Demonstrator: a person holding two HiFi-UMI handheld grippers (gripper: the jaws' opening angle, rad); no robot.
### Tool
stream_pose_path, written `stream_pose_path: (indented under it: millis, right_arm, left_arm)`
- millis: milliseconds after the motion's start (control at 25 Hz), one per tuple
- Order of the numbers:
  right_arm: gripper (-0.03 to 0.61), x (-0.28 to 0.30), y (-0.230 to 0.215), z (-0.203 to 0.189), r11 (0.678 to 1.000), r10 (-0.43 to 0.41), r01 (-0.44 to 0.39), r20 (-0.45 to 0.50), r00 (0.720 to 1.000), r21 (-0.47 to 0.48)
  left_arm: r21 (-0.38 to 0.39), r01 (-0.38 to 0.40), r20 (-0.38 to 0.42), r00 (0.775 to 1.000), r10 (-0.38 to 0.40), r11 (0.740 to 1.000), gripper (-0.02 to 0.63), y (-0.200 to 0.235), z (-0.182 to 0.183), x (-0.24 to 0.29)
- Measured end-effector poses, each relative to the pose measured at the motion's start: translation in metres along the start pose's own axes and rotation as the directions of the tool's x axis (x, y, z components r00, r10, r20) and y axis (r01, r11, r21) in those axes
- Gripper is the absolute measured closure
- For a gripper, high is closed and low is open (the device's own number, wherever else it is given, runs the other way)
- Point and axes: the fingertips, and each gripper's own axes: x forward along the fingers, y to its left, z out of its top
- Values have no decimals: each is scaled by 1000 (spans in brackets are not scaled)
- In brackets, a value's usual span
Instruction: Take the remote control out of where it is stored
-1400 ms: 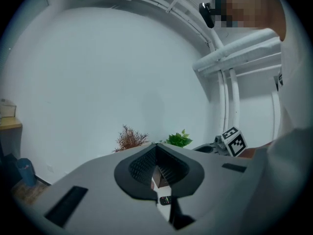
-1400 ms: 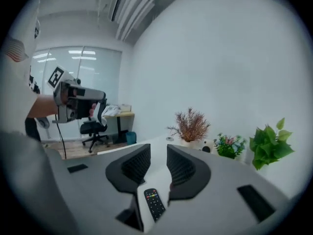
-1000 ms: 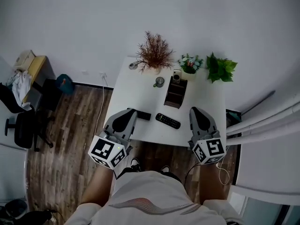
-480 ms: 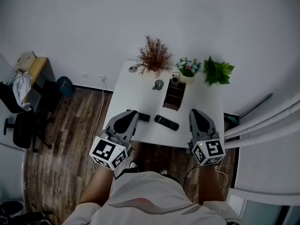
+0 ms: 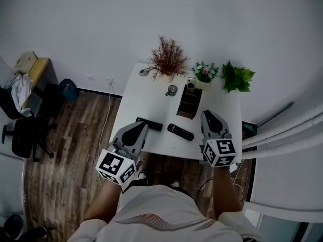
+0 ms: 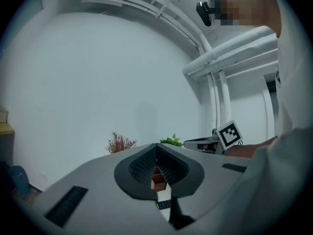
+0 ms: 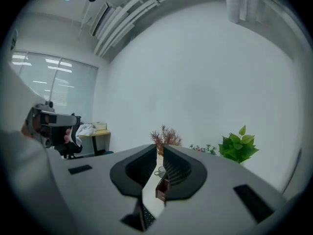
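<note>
- Remote control [image 5: 180, 131]: lies flat on the white table [image 5: 144, 92], out in the open near the front edge. It's btw the two grippers' tips, touching neither, and just in front of the brown box [image 5: 189, 102] but apart from it.
- Edges: both grippers reach in over the front edge. The back edge, against the wall, is crowded w/ a dried reddish plant [image 5: 166, 57], a small flowering pot [image 5: 204, 72] and a green leafy plant [image 5: 237, 77].
- Open room: bare top on the left side btw the cup [image 5: 171, 90] and the front edge, plus a bare strip from the box to the right edge.
- A black bar [image 5: 149, 124] lies just beside the left gripper [image 5: 142, 128]; can't tell if they touch.
- Look: black, slim, oblong, set at a slant to the table edge, w/ rows of small pale buttons on top.
- Left gripper: jaws meet at the tips, nothing held.
- Right gripper [image 5: 206, 115]: jaws closed down to a hairline slit, nothing in them.
</note>
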Motion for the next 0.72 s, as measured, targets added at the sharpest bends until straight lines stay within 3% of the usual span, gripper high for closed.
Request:
stream_pose_path:
  millis: [160,320,560,720]
  right_arm:
    - [473,44,-21,-9,995,-99,97,-72,992,-39]
    - [404,99,-52,-24,960,-247,225,-128,960,-165]
    - [382,171,-70,-64,959,-283,271,-258,924,-82]
    - [382,208,-85,-91,941,-317,339,-353,880,1]
  left_arm:
    - [-22,-15,-7,1000,15,1000,604,11,-9,-4]
    - [-26,-36,17,999,36,999,606,28,-9,-9]
    - [-72,-64,-8,998,63,995,604,63,-26,-9]
    - [-90,-64,-28,998,62,994,604,79,-36,-4]
